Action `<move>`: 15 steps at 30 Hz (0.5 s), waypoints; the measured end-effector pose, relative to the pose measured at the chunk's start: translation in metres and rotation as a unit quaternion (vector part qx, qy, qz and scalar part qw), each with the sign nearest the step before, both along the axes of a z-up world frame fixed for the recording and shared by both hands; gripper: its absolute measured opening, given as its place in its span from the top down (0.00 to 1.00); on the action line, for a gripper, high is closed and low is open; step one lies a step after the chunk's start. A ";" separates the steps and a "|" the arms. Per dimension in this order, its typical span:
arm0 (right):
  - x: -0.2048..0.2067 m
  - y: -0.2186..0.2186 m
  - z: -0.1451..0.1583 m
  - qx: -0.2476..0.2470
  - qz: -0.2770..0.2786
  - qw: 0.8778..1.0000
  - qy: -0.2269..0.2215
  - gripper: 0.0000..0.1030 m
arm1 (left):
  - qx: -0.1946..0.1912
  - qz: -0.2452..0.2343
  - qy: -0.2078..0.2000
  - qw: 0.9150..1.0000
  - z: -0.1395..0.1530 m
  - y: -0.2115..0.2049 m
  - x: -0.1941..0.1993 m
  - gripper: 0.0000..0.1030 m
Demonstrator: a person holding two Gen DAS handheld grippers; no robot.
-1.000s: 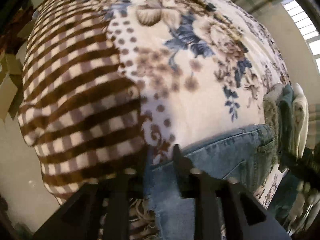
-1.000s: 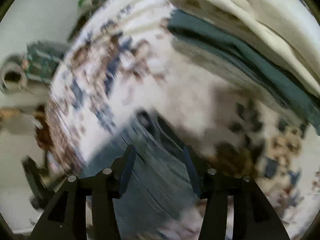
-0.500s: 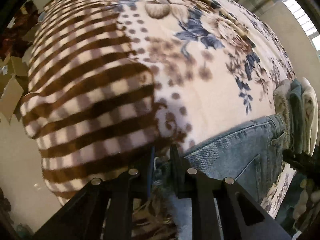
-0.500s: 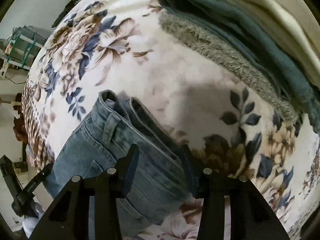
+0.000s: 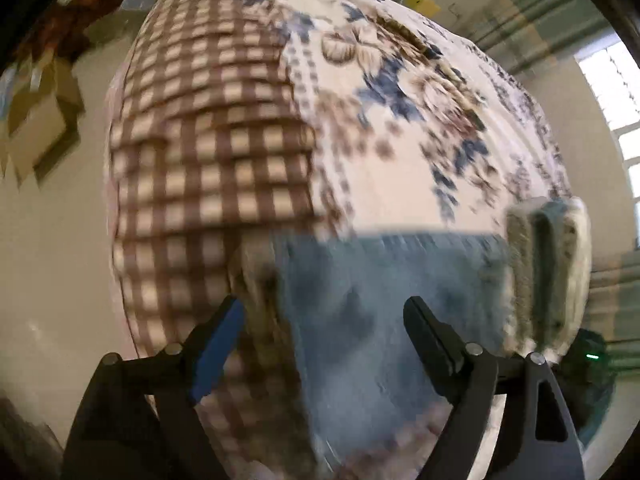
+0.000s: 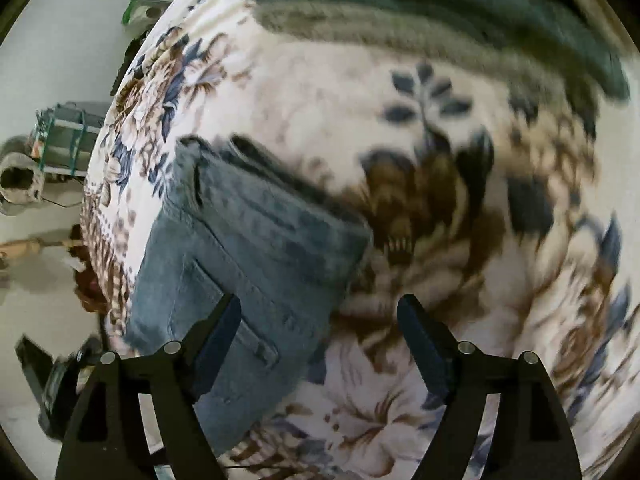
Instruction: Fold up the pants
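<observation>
The blue denim pants (image 5: 384, 300) lie folded flat on the flower-and-check blanket (image 5: 360, 128). In the right wrist view the pants (image 6: 248, 248) show a back pocket and the waistband at the upper left. My left gripper (image 5: 324, 316) is open and empty, raised above the pants' left edge. My right gripper (image 6: 318, 316) is open and empty, above the pants' right edge and the blanket (image 6: 440, 184). Both views are motion-blurred.
A stack of folded clothes in grey, teal and cream (image 5: 548, 272) sits just right of the pants, also across the top of the right wrist view (image 6: 440, 12). Cardboard boxes (image 5: 36, 120) stand on the floor left of the bed. A window (image 5: 616, 112) is at right.
Both grippers have opened and let go of the pants, then pulled back and up. The pants now lie flat on the blanket.
</observation>
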State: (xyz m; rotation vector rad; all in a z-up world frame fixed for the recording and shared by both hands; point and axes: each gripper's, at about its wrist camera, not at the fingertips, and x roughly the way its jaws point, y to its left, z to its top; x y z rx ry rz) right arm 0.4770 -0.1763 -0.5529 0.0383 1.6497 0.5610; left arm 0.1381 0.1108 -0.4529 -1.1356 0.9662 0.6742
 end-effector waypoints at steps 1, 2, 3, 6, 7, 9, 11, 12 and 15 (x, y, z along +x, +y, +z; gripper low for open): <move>-0.004 -0.005 -0.004 0.004 -0.004 1.000 0.007 0.20 | -0.016 0.006 -0.002 1.000 0.001 -0.014 -0.003 0.21; -0.009 -0.011 -0.007 0.009 -0.006 1.000 0.015 0.20 | -0.046 0.013 -0.009 0.999 -0.001 -0.035 -0.008 0.21; -0.012 -0.015 -0.010 0.010 -0.007 1.000 0.019 0.20 | -0.071 0.022 -0.017 0.997 -0.003 -0.050 -0.011 0.21; -0.022 -0.034 -0.014 0.013 -0.009 0.999 0.028 0.20 | -0.158 0.060 -0.041 0.985 -0.023 -0.094 -0.013 0.21; -0.024 -0.040 -0.016 0.013 -0.010 0.999 0.033 0.20 | -0.188 0.074 -0.051 0.978 -0.033 -0.106 -0.010 0.21; -0.025 -0.051 -0.018 0.012 -0.013 0.999 0.038 0.20 | -0.236 0.116 -0.073 0.962 -0.057 -0.124 -0.004 0.21; -0.026 -0.062 -0.020 0.011 -0.015 0.999 0.042 0.20 | -0.261 0.164 -0.091 0.947 -0.077 -0.134 -0.004 0.22; -0.026 -0.065 -0.021 0.015 -0.018 0.999 0.045 0.20 | -0.268 0.192 -0.104 0.938 -0.088 -0.136 -0.003 0.22; -0.021 -0.072 -0.024 0.038 -0.023 0.997 0.059 0.20 | -0.261 0.231 -0.115 0.930 -0.108 -0.136 0.002 0.22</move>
